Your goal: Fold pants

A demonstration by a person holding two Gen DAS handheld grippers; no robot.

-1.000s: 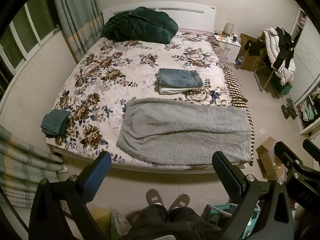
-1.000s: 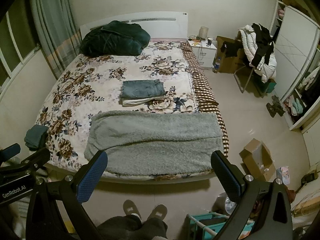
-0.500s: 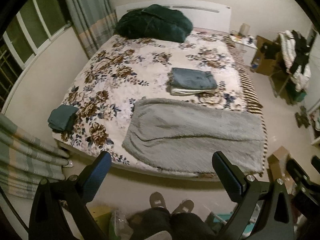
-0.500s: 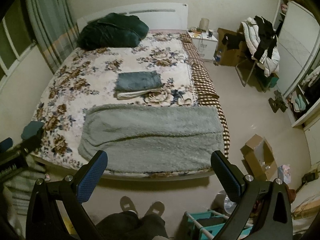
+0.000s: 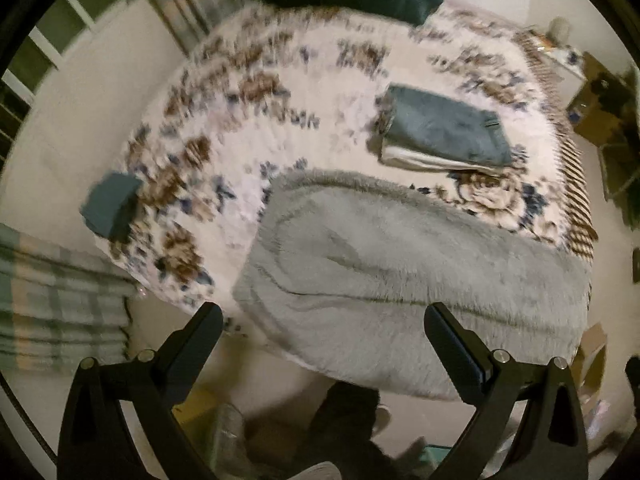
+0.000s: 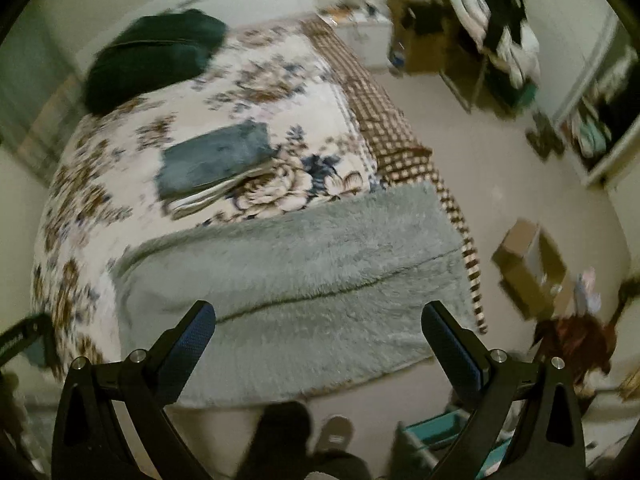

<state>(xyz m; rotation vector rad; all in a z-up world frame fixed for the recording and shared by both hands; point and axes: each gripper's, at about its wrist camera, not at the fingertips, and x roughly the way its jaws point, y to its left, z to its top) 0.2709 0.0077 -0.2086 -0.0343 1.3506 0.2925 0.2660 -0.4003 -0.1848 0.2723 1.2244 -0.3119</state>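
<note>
Motion blur in both views now, and the grey fleece pants (image 5: 404, 276) fill more of each than half a second back: left gripper (image 5: 322, 338) and right gripper (image 6: 318, 336) are closing in, jaws spread wide, holding nothing. Pants lie flat just ahead of the fingertips (image 6: 200, 320), ungrasped, so folding looks unstarted; cardboard box (image 6: 528, 268) right of the fingers, contents unreadable
</note>
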